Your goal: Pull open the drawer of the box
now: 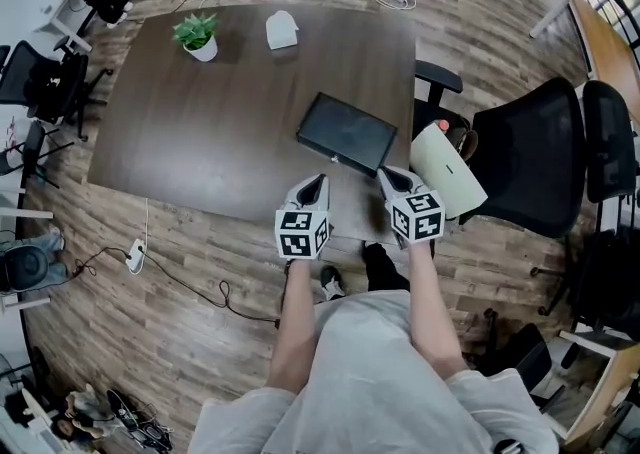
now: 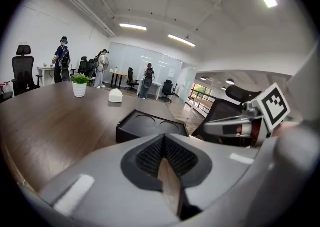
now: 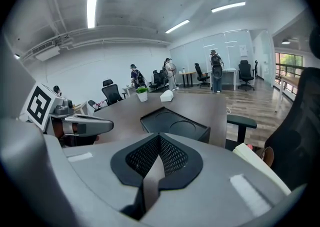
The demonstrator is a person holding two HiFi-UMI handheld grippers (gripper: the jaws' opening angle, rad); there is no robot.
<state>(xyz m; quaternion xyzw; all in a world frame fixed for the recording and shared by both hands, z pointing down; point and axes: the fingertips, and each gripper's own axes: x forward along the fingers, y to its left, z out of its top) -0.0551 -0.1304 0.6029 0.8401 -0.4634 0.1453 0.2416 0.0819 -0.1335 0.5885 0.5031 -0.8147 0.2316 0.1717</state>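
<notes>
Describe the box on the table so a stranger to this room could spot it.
On the dark wooden table, look at the near right corner, by the black office chair. The box is flat, black and rectangular, lying at an angle; the table's other things, a potted plant and a white object, sit at the far edge.

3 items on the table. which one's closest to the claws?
The black box, just ahead of the left claw and right claw near the table's front edge. The potted plant and the white object sit at the far edge.
</notes>
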